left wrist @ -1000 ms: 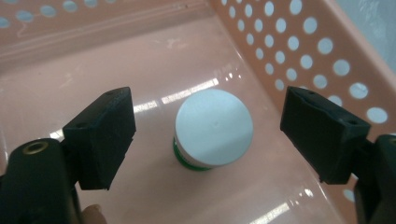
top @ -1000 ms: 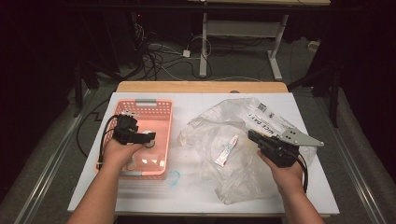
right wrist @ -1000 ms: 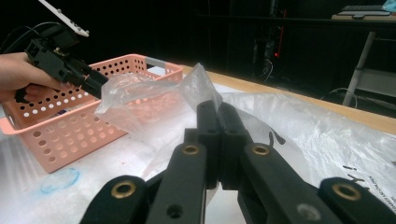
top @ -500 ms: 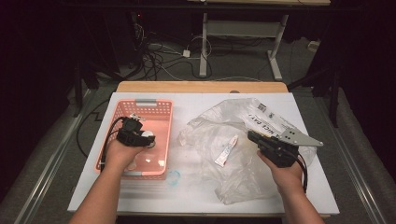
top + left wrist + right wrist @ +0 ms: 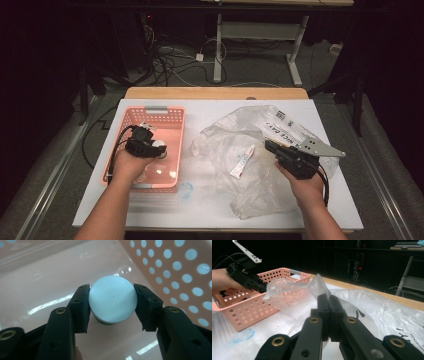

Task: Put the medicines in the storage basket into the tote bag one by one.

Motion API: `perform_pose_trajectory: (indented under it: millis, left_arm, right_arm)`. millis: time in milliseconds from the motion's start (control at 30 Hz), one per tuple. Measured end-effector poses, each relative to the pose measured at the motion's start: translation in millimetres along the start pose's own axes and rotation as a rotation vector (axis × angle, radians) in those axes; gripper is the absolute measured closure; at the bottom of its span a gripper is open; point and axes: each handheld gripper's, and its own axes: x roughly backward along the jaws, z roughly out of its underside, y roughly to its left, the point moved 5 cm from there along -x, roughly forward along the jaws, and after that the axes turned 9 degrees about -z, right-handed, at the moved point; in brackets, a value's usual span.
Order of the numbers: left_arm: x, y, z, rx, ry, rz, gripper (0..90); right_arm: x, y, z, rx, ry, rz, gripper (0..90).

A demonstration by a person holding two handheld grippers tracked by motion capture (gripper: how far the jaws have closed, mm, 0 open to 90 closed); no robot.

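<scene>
A round white-capped container (image 5: pixel 113 298) with a green edge beneath sits inside the pink perforated basket (image 5: pixel 165 111). My left gripper (image 5: pixel 112 291) reaches down into the basket (image 5: pixel 175 270); its jaws have just been closing and both pads now press on the cap's sides. In the high view the left gripper (image 5: pixel 154 148) is over the basket's middle. My right gripper (image 5: pixel 328 298) is shut on a fold of the clear plastic bag (image 5: pixel 287 293), pulling it up into a peak. From above, the right gripper (image 5: pixel 268 145) sits on the bag (image 5: pixel 235 132) at the right.
A small white tube (image 5: pixel 242 161) lies in the bag. Printed lettering shows on the bag's far right part (image 5: pixel 282 127). A blue smudge (image 5: pixel 186 191) marks the white tabletop in front of the basket. Cables trail from both grippers.
The left gripper's jaws have drawn in around the white container in the basket. Neither hand has shifted, and the right gripper still pinches the bag.
</scene>
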Motion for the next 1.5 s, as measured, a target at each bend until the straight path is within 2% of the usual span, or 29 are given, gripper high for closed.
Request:
perform_pose_trajectory:
  millis: [200,500,833,933,1300,1400,1500]
  left_arm:
    - [7.6,0.5,-2.7,0.02,-0.055,0.009,48.9]
    - [22.5,0.2,-3.5,0.036,-0.111,0.011,48.9]
    - [54.9,-13.4,0.6,0.036,-0.241,0.039,48.9]
    - [62.0,-19.2,3.3,0.027,-0.274,0.04,48.9]
    - [75.2,-34.1,21.7,0.043,-0.372,0.057,48.9]
    - [76.7,-36.3,27.7,0.051,-0.394,0.07,48.9]
    - [77.9,-37.9,31.9,0.047,-0.407,0.063,48.9]
  right_arm:
    - [0.5,0.0,-0.8,-0.003,-0.002,0.001,90.0]
    - [0.7,0.1,-1.0,-0.002,-0.003,0.002,90.0]
    - [0.3,1.4,-1.4,0.006,-0.001,-0.003,90.0]
    - [0.2,1.4,-1.7,0.008,-0.003,-0.001,90.0]
    - [-0.2,3.5,-1.5,0.004,0.0,-0.005,90.0]
    - [-1.0,3.6,-0.3,0.008,0.006,-0.004,90.0]
    - [-1.8,4.5,0.1,0.008,0.008,-0.006,90.0]
